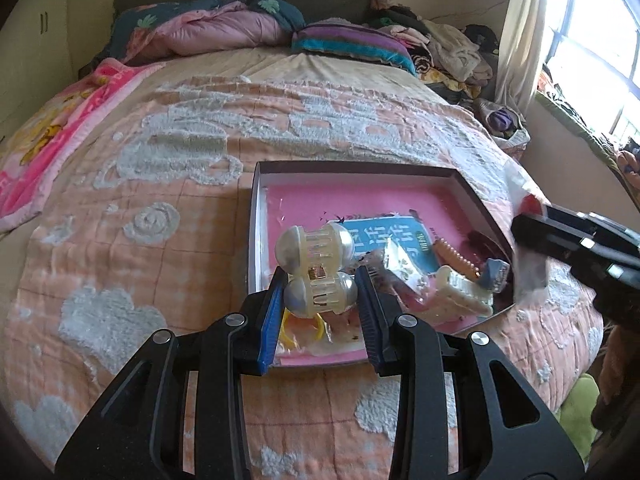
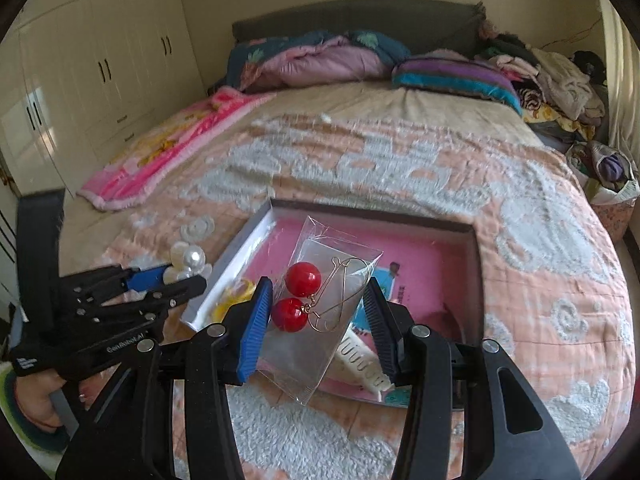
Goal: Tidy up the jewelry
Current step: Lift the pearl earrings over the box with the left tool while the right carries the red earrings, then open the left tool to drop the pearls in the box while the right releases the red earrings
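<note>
Evidently sorting, the left gripper (image 1: 321, 295) pinches a pearl hair clip (image 1: 316, 268) and the right gripper (image 2: 319, 311) pinches a bag of red earrings (image 2: 316, 300) above the box (image 1: 360, 169), lifted clear for separating.

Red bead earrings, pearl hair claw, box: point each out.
red bead earrings (image 2: 303, 279): right wrist view, on the upper red bead inside the clear bag.
pearl hair claw (image 1: 316, 246): left wrist view, on its upper ribbed cream body.
box (image 1: 466, 184): left wrist view, on its dark far-right wall.
</note>
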### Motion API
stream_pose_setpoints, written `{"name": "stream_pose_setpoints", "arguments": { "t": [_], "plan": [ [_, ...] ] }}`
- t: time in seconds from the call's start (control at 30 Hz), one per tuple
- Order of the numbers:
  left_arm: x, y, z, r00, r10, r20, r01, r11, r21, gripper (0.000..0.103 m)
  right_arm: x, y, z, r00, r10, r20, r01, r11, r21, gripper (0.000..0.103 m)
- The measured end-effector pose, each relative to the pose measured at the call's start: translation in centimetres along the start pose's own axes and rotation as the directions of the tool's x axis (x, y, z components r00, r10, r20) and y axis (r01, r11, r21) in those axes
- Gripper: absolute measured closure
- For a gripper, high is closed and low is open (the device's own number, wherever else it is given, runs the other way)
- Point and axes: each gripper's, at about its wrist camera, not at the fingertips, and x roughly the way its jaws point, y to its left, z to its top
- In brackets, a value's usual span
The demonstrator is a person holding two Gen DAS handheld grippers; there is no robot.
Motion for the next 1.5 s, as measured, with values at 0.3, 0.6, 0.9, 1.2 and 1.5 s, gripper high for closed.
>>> {"name": "stream_pose_setpoints", "arguments": {
  "t": [0.3,0.6,0.9,1.2,1.5],
  "plan": [
    [2.0,0.3,-0.2,0.999,-0.008,-0.036,0.008,1.000,-0.005,0.077,4.3,0.2,-1.4,0.997,-0.010,-0.083,0.010,1.000,0.000,0.057],
    [2.8,-0.2,-0.6,0.999,-0.001,-0.052,0.001,1.000,0.004,0.077,3.6,-0.5,-2.0,0.998,0.001,-0.060,0.002,0.999,0.051,0.027],
    [0.9,-1.5,-0.1,1.000,0.003,-0.019,-0.003,1.000,0.027,0.065,-2.2,-1.8,-2.6,0.998,-0.056,0.033,0.053,0.995,0.082,0.013],
    [-4.1,-4.0,0.4,0.998,0.003,0.058,-0.007,0.999,0.053,0.037,-8.8,-2.5,-4.2,0.985,-0.115,0.132,0.104,0.991,0.085,0.006],
    [-9.9,-5.9,-1.5,0.991,0.004,0.135,-0.009,0.999,0.037,0.009,-15.1,-1.9,-7.5,0.961,-0.160,0.227,0.144,0.986,0.088,0.004]
  ]
}}
